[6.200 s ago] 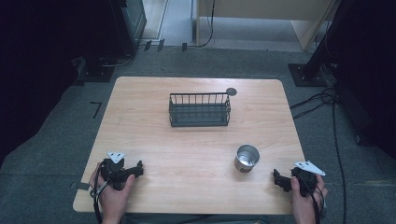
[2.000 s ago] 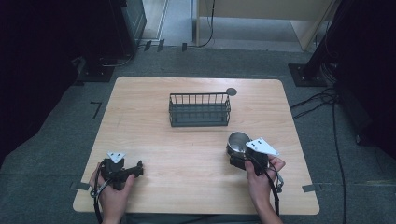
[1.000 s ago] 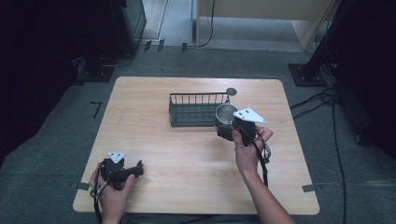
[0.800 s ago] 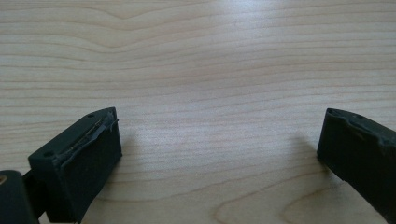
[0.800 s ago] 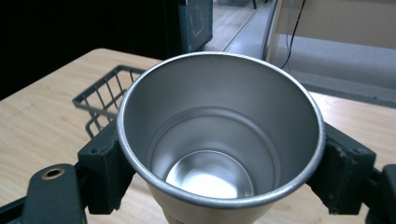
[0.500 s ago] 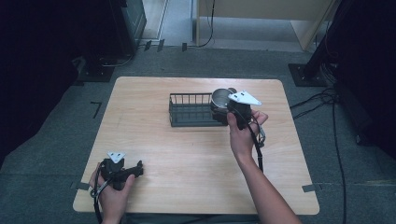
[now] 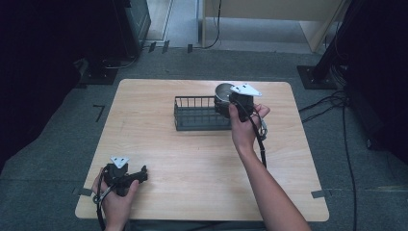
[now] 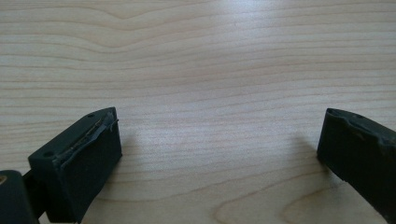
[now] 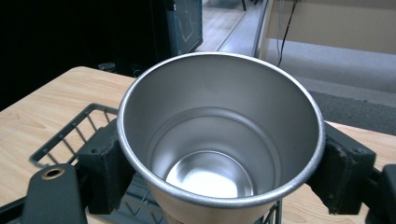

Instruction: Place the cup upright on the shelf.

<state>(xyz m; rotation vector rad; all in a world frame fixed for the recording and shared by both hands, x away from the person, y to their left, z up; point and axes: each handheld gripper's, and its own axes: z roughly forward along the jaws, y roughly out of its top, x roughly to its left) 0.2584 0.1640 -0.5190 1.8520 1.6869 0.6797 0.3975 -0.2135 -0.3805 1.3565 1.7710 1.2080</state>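
while held over the wire basket (image 7: 199, 114), steel cup (image 9: 219, 144) in right claw (image 9: 219, 172)

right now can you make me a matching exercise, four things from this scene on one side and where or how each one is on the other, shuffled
Things:
1. metal cup
2. wire basket
3. left gripper
4. right gripper

States:
a. open, low over bare table wood
b. shut on the cup, at the basket's right end
c. held upright, empty inside
d. standing on the table's far half

Pairs: 1-c, 2-d, 3-a, 4-b
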